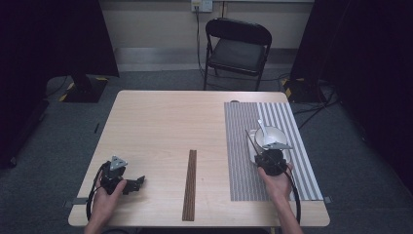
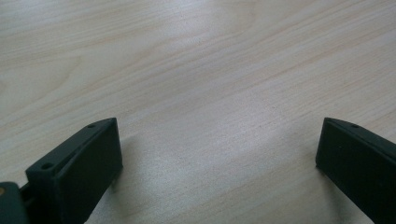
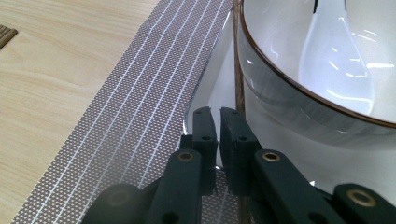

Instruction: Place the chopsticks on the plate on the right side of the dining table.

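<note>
Overhead: light wood table (image 1: 160,122) w/ striped grey placemat (image 1: 243,161) on its right half. On the mat sits a white bowl (image 1: 272,134) w/ brown rim, a white spoon (image 1: 263,129) resting inside, handle pointing away from the person. Bowl appears to rest on a white plate or tray (image 3: 215,93); exact shape can't be told. Dark slatted wooden strip (image 1: 190,185) lies left of the mat, near the table's front edge, running front-to-back.

R gripper (image 1: 271,158), held in right hand (image 1: 275,183), is at the bowl's near side, over the mat. Right gripper view: jaws nearly closed, narrow slit between them, tips (image 3: 219,135) at the white edge just beside the bowl (image 3: 299,98); a thin brown stick-like edge (image 3: 239,70) runs up from between the jaw tips. Whether anything is actually pinched can't be told.

L gripper (image 1: 127,184), in left hand (image 1: 104,195), rests well left of the wooden strip, near the table's front-left corner. Left gripper view: jaws wide apart, bare wood (image 2: 196,93) between them.
</note>
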The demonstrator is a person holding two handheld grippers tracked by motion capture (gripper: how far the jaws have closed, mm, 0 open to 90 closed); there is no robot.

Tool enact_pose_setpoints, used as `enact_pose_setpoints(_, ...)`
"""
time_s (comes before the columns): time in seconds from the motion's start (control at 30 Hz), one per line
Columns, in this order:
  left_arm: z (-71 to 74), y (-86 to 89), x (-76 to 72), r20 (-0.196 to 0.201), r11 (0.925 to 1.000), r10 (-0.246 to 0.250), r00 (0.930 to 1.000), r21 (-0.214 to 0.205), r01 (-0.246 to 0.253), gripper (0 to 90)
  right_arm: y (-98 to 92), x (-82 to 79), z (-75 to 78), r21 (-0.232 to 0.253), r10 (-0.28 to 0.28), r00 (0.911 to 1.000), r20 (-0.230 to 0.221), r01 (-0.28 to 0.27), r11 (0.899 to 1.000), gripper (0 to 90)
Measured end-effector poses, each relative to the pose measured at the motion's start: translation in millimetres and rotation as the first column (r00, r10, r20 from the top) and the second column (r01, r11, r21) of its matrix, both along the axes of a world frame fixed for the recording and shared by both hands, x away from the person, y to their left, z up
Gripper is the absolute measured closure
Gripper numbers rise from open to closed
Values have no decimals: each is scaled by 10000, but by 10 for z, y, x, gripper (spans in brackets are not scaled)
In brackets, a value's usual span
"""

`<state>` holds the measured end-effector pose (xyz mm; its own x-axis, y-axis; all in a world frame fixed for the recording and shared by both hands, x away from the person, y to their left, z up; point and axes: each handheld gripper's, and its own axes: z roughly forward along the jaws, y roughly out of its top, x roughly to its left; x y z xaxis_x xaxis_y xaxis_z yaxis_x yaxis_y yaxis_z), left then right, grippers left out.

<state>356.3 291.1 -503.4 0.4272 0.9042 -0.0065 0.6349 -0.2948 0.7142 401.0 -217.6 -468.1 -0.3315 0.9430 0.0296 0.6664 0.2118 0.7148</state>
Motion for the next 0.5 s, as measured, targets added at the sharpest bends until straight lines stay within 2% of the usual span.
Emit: enact_pose_setpoints(0.5, 0, 0, 0, 3, 10000, 0, 10000, -2, 0, 0, -20, 69, -47, 70, -154, 9998, 96, 154, 9999, 851)
